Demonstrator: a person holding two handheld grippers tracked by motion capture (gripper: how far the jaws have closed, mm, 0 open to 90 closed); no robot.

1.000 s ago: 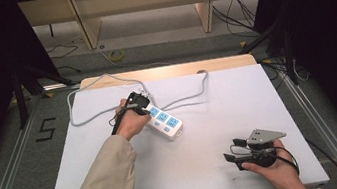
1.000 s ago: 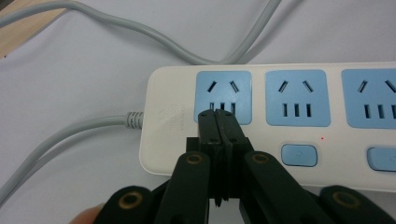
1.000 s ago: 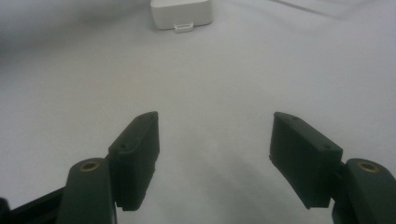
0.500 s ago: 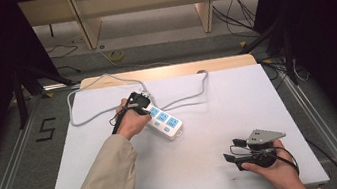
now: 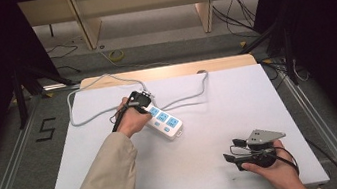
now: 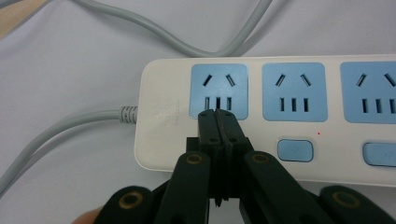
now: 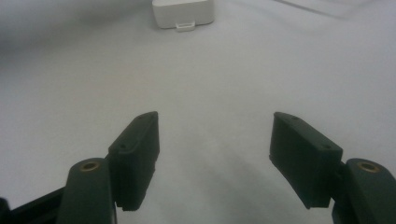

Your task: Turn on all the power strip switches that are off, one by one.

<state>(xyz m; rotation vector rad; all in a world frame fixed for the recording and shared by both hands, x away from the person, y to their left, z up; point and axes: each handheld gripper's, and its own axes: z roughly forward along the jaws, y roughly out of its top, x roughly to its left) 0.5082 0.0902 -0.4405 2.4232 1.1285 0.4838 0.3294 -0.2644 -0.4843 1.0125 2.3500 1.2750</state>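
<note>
1. Tools: two. Left tool (image 6: pixel 218 114), pinched tight with nothing inside, tips over the power strip (image 5: pixel 164 121), mid-frame on the counter (image 5: pixel 208 169).
2. Right tool (image 7: pixel 212 154) wide, lower right.
3. Blue sockets: three.

The high view looks forward and down from above the near edge of the surface (image 5: pixel 119 182), far enough back to take in all four edges and the floor beyond. The left gripper (image 6: pixel 217 114) view sits very close above the strip (image 6: pixel 280 112), looking down along its own shut jaws at the strip's cable end. The right gripper (image 7: pixel 215 140) view looks low across the bare surface between its parted jaws, sharing the strip's (image 7: pixel 183 13) far end with the high view.
</note>
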